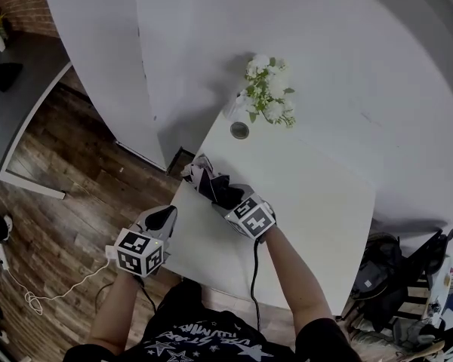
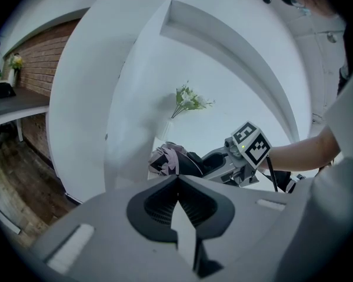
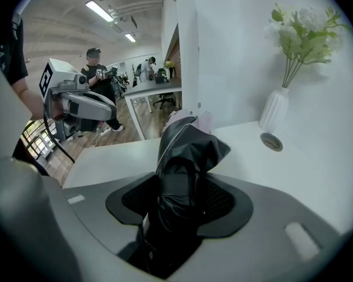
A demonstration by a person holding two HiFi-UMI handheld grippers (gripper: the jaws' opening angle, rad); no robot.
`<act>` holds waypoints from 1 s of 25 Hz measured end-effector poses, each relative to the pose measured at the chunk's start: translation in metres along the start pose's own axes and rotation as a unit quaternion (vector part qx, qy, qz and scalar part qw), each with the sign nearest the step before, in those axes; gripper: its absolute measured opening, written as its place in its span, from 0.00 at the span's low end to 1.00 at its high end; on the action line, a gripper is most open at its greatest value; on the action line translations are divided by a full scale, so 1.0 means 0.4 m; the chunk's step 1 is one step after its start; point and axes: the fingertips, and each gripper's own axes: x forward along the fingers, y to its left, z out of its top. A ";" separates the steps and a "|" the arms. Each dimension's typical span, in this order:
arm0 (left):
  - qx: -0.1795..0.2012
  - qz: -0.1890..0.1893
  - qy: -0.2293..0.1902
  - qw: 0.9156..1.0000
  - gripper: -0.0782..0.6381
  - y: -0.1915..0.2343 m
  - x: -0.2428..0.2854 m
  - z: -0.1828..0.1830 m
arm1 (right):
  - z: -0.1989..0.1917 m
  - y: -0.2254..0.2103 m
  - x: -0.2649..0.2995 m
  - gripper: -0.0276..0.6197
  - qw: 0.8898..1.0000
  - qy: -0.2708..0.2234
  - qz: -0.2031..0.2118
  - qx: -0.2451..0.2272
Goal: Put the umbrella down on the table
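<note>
A folded black umbrella with a pale pink-grey edge sticks out of my right gripper, which is shut on it over the left corner of the white table. In the right gripper view the umbrella fills the space between the pads of that gripper, with its tip pointing across the tabletop. I cannot tell whether it touches the table. My left gripper hangs beside the table's left edge, jaws together and empty. The left gripper view shows that gripper with the umbrella ahead of it.
A white vase of flowers and a round grommet sit at the table's far end, against a white wall. Dark bags lie on the floor to the right. A cable runs over the wooden floor. People stand far off.
</note>
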 end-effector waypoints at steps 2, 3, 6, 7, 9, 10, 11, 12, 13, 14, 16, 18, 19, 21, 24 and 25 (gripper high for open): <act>0.000 0.000 0.003 1.000 0.11 -0.005 -0.005 -0.009 | -0.002 -0.006 0.002 0.42 1.000 0.009 0.001 -0.009; -0.002 0.000 0.005 1.000 0.11 -0.006 -0.007 -0.015 | -0.003 -0.007 0.004 0.42 1.000 0.014 0.001 -0.014; -0.008 0.002 0.011 1.000 0.12 -0.010 -0.010 -0.035 | -0.011 -0.004 0.012 0.43 1.000 0.023 -0.003 -0.012; -0.010 0.002 0.014 1.000 0.11 -0.012 -0.010 -0.040 | -0.011 -0.002 0.012 0.43 1.000 0.021 -0.004 -0.007; -0.009 0.003 0.016 1.000 0.11 -0.015 -0.012 -0.047 | -0.008 -0.004 0.011 0.43 1.000 0.016 -0.008 -0.001; -0.008 0.003 0.017 1.000 0.11 -0.017 -0.013 -0.049 | -0.007 -0.008 0.008 0.44 1.000 0.013 -0.012 0.003; -0.007 0.003 0.016 1.000 0.11 -0.020 -0.016 -0.049 | -0.005 -0.012 0.004 0.45 1.000 0.008 -0.017 0.007; -0.006 0.003 0.015 1.000 0.11 -0.022 -0.019 -0.048 | -0.003 -0.016 -0.001 0.46 1.000 0.003 -0.024 0.012; -0.006 0.003 0.014 1.000 0.11 -0.025 -0.023 -0.047 | -0.001 -0.020 -0.007 0.47 0.999 -0.003 -0.030 0.020; -0.005 0.004 0.012 1.000 0.11 -0.027 -0.026 -0.045 | 0.000 -0.024 -0.012 0.48 0.999 -0.009 -0.036 0.027; -0.003 0.005 0.011 1.000 0.11 -0.031 -0.031 -0.043 | 0.001 -0.030 -0.023 0.48 0.998 -0.021 -0.045 0.038; 0.002 0.003 0.010 1.000 0.11 -0.040 -0.033 -0.041 | 0.001 -0.030 -0.038 0.47 0.997 -0.032 -0.048 0.047; 0.005 0.002 0.009 1.000 0.11 -0.046 -0.034 -0.040 | 0.000 -0.030 -0.048 0.47 0.997 -0.038 -0.050 0.051; 0.009 -0.001 0.008 1.000 0.12 -0.059 -0.038 -0.038 | 0.000 -0.030 -0.070 0.44 0.995 -0.050 -0.057 0.061; 0.014 -0.004 0.005 1.000 0.11 -0.082 -0.045 -0.033 | -0.004 -0.023 -0.106 0.41 0.993 -0.067 -0.067 0.068; 0.016 -0.005 0.004 1.000 0.11 -0.091 -0.047 -0.031 | -0.003 -0.019 -0.120 0.41 0.992 -0.077 -0.070 0.069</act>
